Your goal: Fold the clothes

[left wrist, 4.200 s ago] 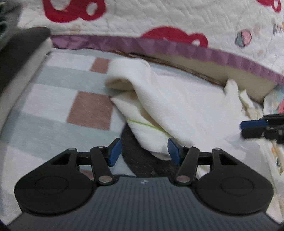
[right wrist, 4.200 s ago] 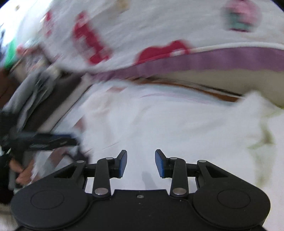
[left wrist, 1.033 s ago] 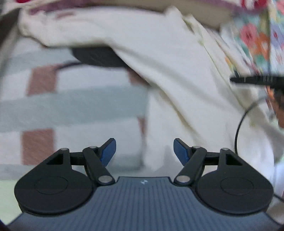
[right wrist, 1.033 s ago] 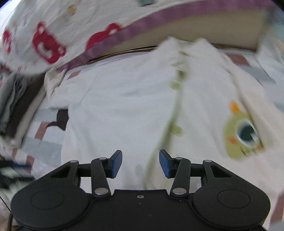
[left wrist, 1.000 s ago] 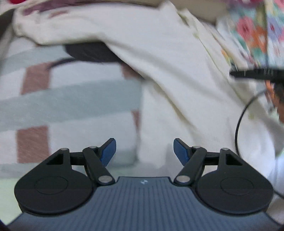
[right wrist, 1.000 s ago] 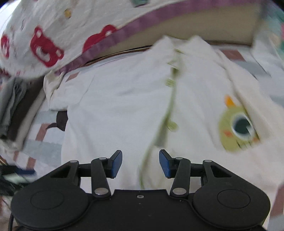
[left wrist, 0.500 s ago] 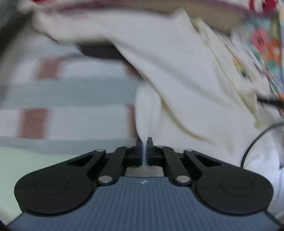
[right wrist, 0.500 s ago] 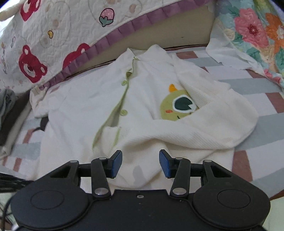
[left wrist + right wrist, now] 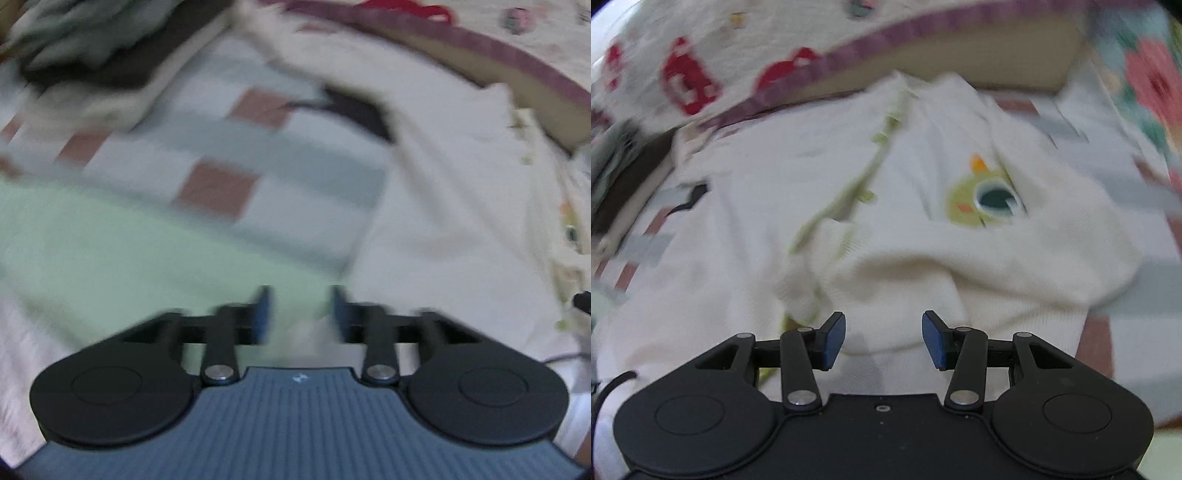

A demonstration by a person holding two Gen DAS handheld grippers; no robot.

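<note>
Trouble from here would most likely come from the cream cardigan [image 9: 849,206] losing the shape you have given it. It lies face up on the checked bed cover [image 9: 229,173], collar toward the quilted bear-print blanket [image 9: 701,62], with its right sleeve [image 9: 1015,266] already laid across the front just below the green patch. That sleeve sits as a puffy roll, not a flat fold, so it could slide back off if you tug the hem under it.

Your left gripper [image 9: 300,314] has its jaws opening at this moment; a small blurred bit of pale cloth shows low between them, but the pads do not look pressed on it. If a thread or edge clings to a pad as you lift away, the near side of the garment will drag and bunch. Your right gripper [image 9: 883,341] hangs with its fingers apart and nothing between them, just above the bottom edge.

The dark object [image 9: 354,107] poking out from under the far shoulder could leave a lump in the fold (what it is I cannot tell).

Containers: none in either view. A stack of folded clothes [image 9: 92,40] sits well apart at the left.
</note>
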